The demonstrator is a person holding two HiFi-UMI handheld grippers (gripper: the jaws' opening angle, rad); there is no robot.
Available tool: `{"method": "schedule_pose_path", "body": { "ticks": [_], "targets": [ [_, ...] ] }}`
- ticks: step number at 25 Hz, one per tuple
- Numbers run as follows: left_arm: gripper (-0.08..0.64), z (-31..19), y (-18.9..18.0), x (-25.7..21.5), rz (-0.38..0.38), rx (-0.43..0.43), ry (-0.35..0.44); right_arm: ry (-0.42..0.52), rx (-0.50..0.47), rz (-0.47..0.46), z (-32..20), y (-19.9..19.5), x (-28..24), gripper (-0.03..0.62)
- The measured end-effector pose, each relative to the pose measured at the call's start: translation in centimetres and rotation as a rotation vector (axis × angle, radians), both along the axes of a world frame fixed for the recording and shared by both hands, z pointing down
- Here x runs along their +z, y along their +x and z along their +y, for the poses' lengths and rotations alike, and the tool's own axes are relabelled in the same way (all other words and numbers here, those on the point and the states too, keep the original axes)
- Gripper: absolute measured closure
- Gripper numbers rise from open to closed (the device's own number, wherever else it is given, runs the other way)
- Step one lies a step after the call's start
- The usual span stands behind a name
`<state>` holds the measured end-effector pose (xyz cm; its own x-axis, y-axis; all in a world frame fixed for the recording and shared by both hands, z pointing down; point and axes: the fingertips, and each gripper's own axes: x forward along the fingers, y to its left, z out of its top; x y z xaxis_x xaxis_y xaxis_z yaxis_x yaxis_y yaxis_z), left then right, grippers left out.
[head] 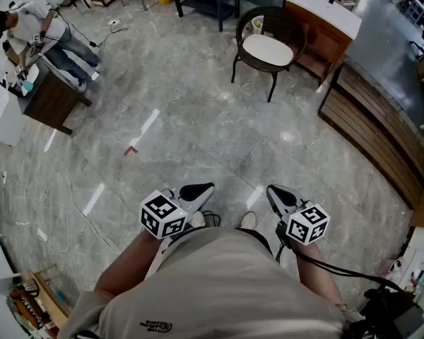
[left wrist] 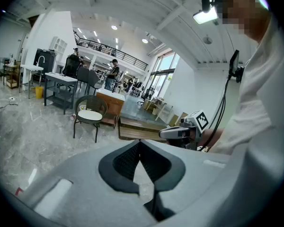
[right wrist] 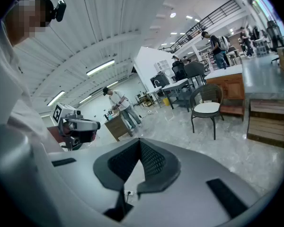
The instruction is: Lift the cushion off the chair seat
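A dark round-backed chair stands far ahead on the grey floor, with a flat white cushion lying on its seat. I hold both grippers close to my body, several steps short of the chair. In the head view the left gripper and the right gripper point forward with their jaws closed and nothing between them. The left gripper view has the chair and cushion small at mid-left, beyond its shut jaws. From the right gripper the cushion appears at the right.
Behind the chair stands a wooden cabinet with a white top. A low slatted wooden platform runs along the right. A person works at a dark desk far left. A red tape mark lies on the floor.
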<state>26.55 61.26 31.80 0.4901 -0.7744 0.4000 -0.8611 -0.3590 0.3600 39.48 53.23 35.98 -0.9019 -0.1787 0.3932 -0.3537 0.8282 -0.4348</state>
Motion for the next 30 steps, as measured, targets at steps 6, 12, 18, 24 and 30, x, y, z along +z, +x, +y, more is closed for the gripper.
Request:
{"method": "schedule_pose_path", "body": {
  "ticks": [6,12,18,24,30],
  "targets": [
    [0.552,5.3,-9.3,0.5,0.034,-0.055,-0.002,0.01,-0.066,0.001,5.9,-10.0,-0.5,0.58],
    [0.552,9.0,-15.1,1.9,0.104,-0.064,-0.026,-0.002,-0.09,0.049,10.0,-16.1,0.5,0.58],
    [0.552,9.0,-18.3,3.1,0.096,-0.051,-0.029,-0.023,-0.067,0.066,9.9,-19.0,0.9,0.578],
    [0.552,3.4,-20.4,3.2,0.089,-0.061,-0.012,-0.023,-0.026,0.044,4.0,-21.8,1.6,0.57],
    [0.551,-5.6,-22.5,1.9,0.07,-0.049,-0.031,-0.063,-0.021,-0.02,-5.3,-26.0,1.2,0.502]
  ]
}}
